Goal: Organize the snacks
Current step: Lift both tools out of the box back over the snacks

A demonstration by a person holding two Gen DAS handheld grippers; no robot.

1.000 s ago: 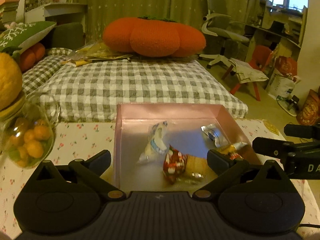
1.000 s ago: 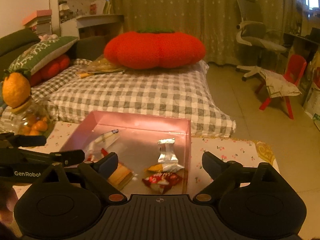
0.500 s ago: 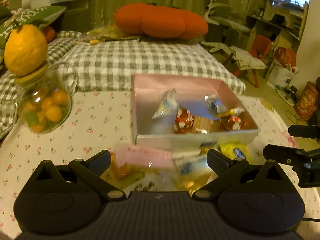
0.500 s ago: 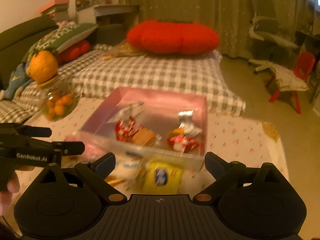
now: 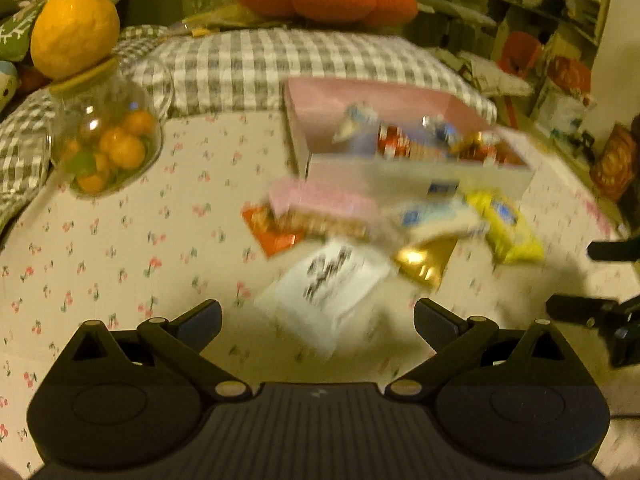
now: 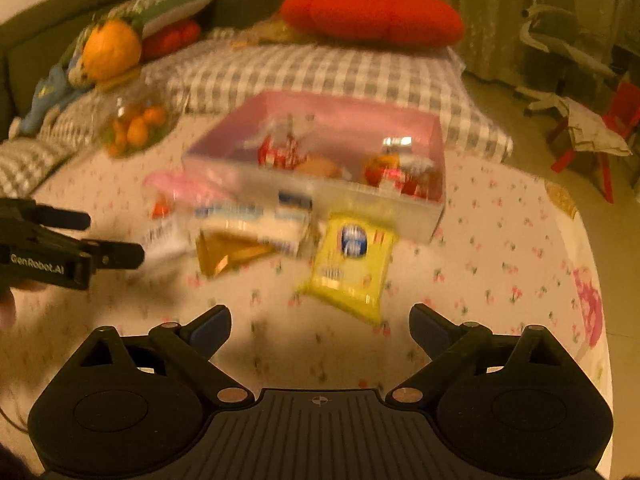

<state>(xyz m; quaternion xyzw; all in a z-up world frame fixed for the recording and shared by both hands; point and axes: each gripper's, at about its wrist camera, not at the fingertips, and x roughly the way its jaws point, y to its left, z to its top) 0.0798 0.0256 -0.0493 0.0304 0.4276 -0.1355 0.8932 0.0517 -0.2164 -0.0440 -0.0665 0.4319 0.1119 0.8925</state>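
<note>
While both pictures were blurred, the main things could be read. The left gripper (image 5: 318, 316) hung over the bench (image 5: 120, 240) with its jaws spread wide and nothing between them. The right gripper (image 6: 320, 320) also stood wide apart and empty above the flowered cloth.

In the left wrist view the pink box (image 5: 420, 176) lay at about 1 o'clock from the gripper, and several small wrapped snacks were inside it. Loose snacks lay in a heap just in front of the box: a white packet (image 5: 328, 284) nearest, at 12 o'clock, a gold packet (image 5: 424, 260) beside it at 1 o'clock, a yellow packet (image 5: 508, 228) at 2 o'clock, an orange packet (image 5: 272, 232) at 11 o'clock, and a pink packet (image 5: 320, 200) touching the box wall. A white and blue packet (image 5: 436, 216) rested between the pink and the yellow ones.

In the right wrist view the yellow packet (image 6: 348, 264) lay at 12 o'clock, close to the gripper.

A glass jar (image 5: 104, 140) with small orange fruits stood at 10 o'clock, well apart from the heap, with a big yellow fruit (image 5: 74, 30) on top.
</note>
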